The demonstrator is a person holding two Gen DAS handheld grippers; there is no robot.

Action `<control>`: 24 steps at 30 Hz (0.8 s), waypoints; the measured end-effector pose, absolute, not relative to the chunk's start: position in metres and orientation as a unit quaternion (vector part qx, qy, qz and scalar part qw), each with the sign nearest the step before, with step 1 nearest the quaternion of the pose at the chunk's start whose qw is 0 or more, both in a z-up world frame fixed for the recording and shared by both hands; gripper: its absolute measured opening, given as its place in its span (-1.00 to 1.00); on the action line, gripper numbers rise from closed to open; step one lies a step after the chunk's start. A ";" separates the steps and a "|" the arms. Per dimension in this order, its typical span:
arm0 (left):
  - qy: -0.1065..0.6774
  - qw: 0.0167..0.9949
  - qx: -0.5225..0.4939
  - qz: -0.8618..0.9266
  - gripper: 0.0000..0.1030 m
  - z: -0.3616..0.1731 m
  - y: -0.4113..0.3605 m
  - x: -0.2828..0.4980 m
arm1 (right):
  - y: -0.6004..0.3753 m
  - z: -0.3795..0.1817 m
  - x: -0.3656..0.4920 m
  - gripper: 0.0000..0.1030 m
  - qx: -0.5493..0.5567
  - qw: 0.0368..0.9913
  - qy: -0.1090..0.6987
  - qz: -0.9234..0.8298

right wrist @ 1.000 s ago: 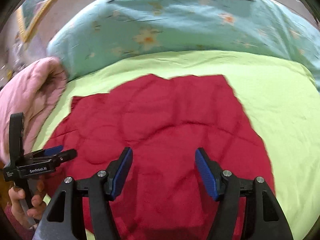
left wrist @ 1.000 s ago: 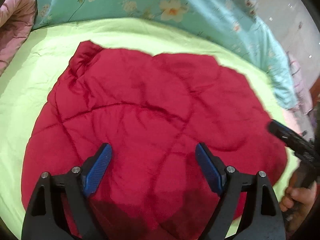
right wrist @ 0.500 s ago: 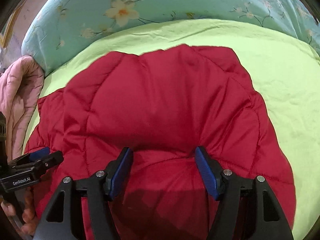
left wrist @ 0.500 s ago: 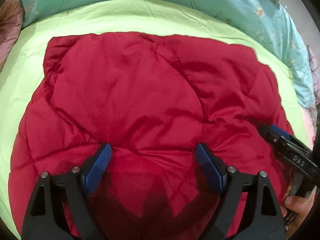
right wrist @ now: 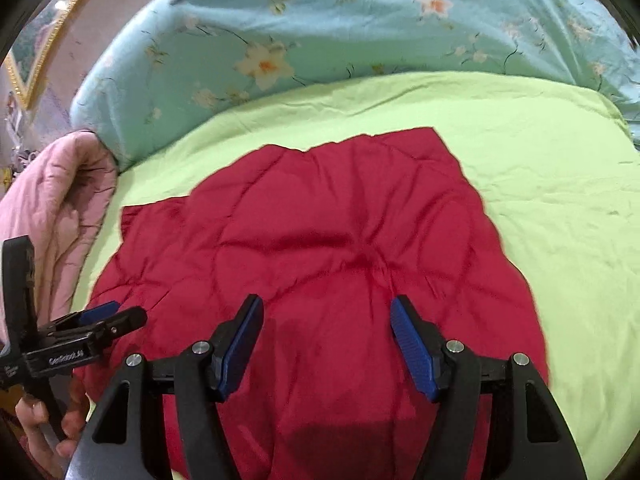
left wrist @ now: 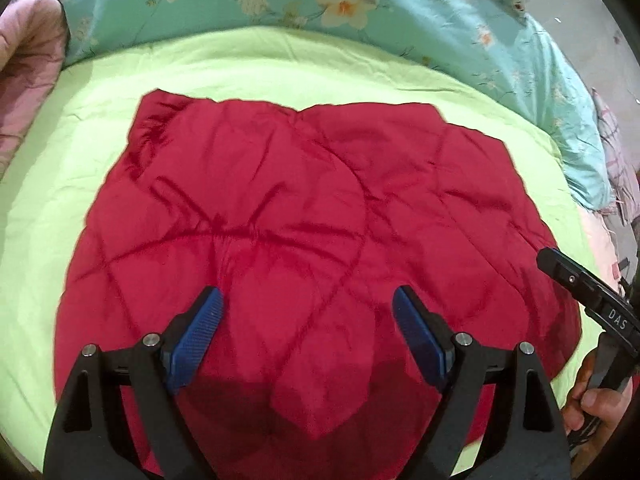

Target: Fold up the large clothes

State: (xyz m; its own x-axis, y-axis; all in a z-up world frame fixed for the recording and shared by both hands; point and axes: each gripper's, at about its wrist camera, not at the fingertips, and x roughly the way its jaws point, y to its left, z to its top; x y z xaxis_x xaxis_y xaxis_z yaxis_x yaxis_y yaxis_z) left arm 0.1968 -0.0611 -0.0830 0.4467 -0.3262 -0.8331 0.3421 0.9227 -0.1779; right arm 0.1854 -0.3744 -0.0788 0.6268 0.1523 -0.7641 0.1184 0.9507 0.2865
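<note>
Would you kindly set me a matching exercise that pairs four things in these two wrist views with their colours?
Things:
1. quilted garment
2. sheet under it
3. floral bedding behind
4. padded item at the left edge

Colours:
A. pink
B. lime green
C. red
D. light blue

Pairs: 1-C, 2-B, 3-D, 4-A

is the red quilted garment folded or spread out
Folded, it seems: the red quilted garment lies flat on the green sheet as a compact block with straight edges and no sleeves showing. How many layers, cannot tell.
</note>
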 end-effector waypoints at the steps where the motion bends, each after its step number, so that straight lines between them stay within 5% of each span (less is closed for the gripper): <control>1: 0.483 0.853 0.010 -0.197 0.69 -0.080 -0.059 0.189 | -0.374 -0.073 0.173 0.32 0.154 0.891 0.426 0.010; 24: 0.467 0.869 0.010 -0.165 0.69 -0.087 -0.010 0.082 | -0.352 -0.071 0.041 0.43 0.153 0.892 0.425 0.034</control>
